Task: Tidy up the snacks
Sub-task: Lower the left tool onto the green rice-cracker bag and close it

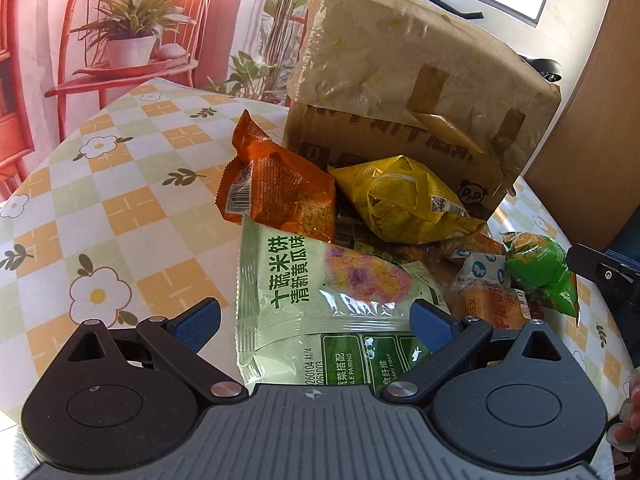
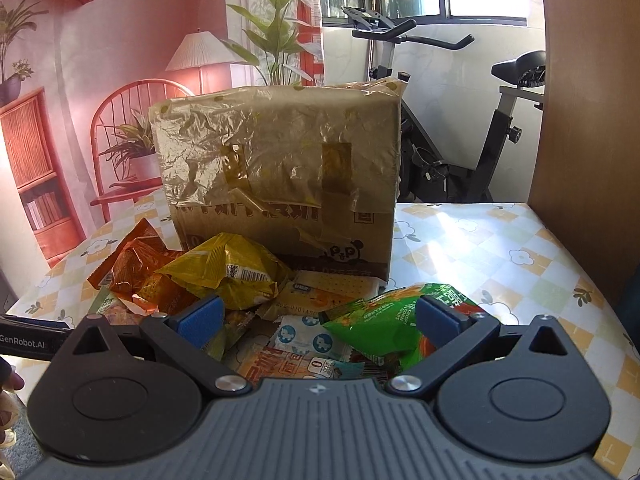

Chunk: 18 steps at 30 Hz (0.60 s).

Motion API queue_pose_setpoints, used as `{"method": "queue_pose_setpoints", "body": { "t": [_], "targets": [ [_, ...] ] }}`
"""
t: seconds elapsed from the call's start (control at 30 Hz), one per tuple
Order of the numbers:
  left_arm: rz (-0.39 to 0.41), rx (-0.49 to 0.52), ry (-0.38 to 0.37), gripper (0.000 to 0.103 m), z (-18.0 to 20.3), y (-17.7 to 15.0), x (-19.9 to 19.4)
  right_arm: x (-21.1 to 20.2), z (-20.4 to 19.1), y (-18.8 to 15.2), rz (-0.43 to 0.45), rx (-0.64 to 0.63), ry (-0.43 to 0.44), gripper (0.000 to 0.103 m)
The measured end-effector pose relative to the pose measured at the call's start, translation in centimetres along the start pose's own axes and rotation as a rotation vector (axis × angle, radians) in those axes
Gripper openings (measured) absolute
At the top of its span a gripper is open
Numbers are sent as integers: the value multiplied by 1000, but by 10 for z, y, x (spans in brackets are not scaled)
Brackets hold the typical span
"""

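Nearest the left gripper [image 1: 314,316], whose blue-padded fingers stand wide apart and hold nothing, lies a pale green crinkly plastic rice-cracker packet [image 1: 320,300] at the front of the snack pile on the checked floral tablecloth [image 1: 100,200]. Light, slippery and brittle inside, it likely wants a gentle pinch on its flat sealed edge. Further right, the right gripper [image 2: 318,318] hangs equally wide and empty over a bright green puffy chip bag [image 2: 380,324], before the tape-patched brown cardboard box [image 2: 280,168].

1 box [image 2: 280,176], approx 8 snack pkts [image 1: 320,280]
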<state>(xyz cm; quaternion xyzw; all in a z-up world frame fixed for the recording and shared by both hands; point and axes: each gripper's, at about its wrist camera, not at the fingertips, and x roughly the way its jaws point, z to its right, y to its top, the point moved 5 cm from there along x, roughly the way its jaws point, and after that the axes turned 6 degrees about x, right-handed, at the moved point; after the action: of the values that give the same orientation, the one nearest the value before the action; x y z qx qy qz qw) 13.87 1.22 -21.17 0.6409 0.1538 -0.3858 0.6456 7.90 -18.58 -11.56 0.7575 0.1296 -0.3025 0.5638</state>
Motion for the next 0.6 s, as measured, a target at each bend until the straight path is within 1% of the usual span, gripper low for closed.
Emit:
{"method": "queue_pose_setpoints", "body": {
  "t": [0.07,0.23,0.3,0.4,0.5,0.6],
  "targets": [
    [1,10,8,102,1,-4,2,2,-2,-2,-9,3,13,103],
    [-3,-40,-35,103,-5,-6,7,7,-5,-7,-38,9,33,103],
    [-19,-65,-61,103,-7,-8,12,9,-5,-9,-48,15,38,103],
    [-40,-113,-121,103,-6,-11,19,11,-4,-12,-64,24,41,103],
    [-50,-109,-149,103,-1,-14,24,13,-3,-15,-78,38,38,103],
    [-58,-74,-160,103,8,-17,28,14,-1,-18,-93,46,31,103]
  ]
}}
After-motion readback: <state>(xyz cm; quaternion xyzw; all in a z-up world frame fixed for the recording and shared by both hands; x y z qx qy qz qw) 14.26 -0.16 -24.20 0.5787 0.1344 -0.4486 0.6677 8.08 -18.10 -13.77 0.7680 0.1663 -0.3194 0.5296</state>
